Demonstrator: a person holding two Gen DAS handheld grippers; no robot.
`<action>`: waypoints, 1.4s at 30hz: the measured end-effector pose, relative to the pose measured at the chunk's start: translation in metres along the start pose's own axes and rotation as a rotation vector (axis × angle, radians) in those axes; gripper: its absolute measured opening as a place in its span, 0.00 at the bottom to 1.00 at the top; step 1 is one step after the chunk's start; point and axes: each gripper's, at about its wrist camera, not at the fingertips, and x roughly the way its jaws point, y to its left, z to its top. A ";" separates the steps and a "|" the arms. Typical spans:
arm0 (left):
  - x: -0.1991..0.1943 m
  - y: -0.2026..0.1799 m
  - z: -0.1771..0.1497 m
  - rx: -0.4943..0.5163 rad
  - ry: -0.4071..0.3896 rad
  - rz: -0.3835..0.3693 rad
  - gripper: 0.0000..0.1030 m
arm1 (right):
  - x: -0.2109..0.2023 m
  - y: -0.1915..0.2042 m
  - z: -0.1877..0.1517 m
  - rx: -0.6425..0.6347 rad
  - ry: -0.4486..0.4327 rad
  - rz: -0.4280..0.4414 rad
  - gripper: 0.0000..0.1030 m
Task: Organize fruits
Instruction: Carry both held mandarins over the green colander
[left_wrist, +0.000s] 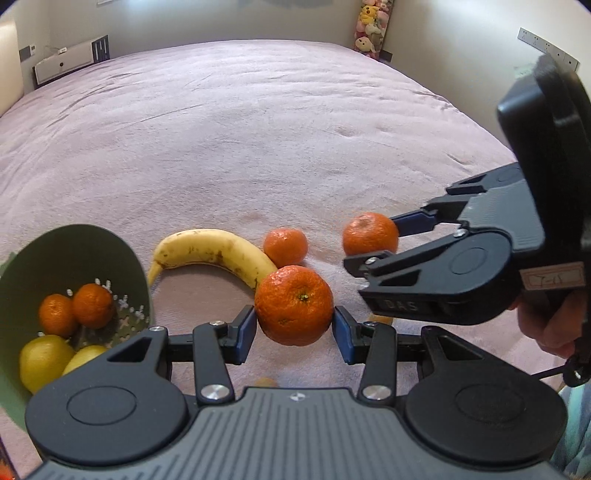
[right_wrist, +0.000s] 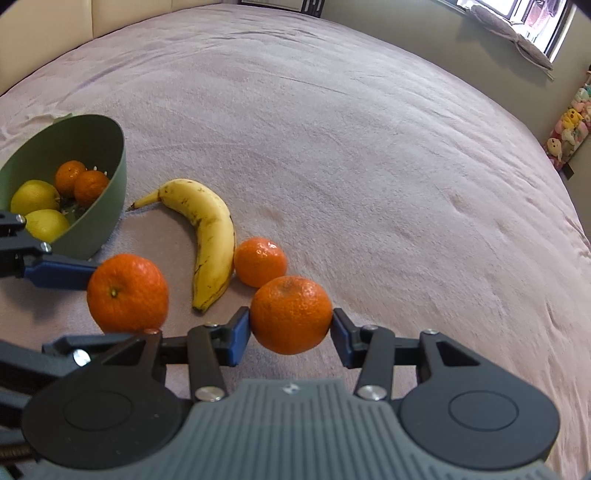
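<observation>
Partly hidden things come first: the green bowl (left_wrist: 74, 258) is cut off by the left edge of the left wrist view, and the left gripper's body covers its lower rim. In the right wrist view the bowl (right_wrist: 110, 177) stands whole, though the left gripper's arm crosses its near wall. Perforations show in its floor. Inside lie two small mandarins (left_wrist: 77, 308) and two yellow lemons (left_wrist: 44, 360), one lemon half covered by the gripper. An orange patch shows on the bedspread just beneath the left gripper; what it is cannot be told.

The left gripper (left_wrist: 293, 326) is clenched on a mandarin (left_wrist: 293, 304), its blue pads pressed to both sides, stem end facing the camera, the skin bright and pebbled. The right gripper (right_wrist: 291, 332) likewise grasps a second mandarin (right_wrist: 291, 314), both pads against it; from the left wrist view that fruit (left_wrist: 369, 232) is seen off the bedspread, with one finger behind it. A hand (left_wrist: 546, 325) on the right gripper's handle is cut by the frame.

On the pink bedspread (right_wrist: 332, 129), toward its near edge, a banana (right_wrist: 207, 236) lies curved, yellow with brown flecks, its stem pointing toward the bowl. A loose mandarin (right_wrist: 260, 262) rests just beside the banana's blunt end. Plush toys (left_wrist: 371, 26) are stacked in the far corner, too small to make out.
</observation>
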 end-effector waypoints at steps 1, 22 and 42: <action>-0.002 0.001 0.001 -0.002 0.001 0.003 0.49 | -0.004 0.000 -0.001 0.003 -0.002 -0.002 0.43; -0.076 0.051 0.016 -0.125 -0.105 0.069 0.49 | -0.053 0.041 0.017 -0.039 -0.087 0.041 0.43; -0.091 0.114 0.017 -0.301 -0.121 0.147 0.49 | -0.059 0.113 0.073 -0.277 -0.171 0.184 0.43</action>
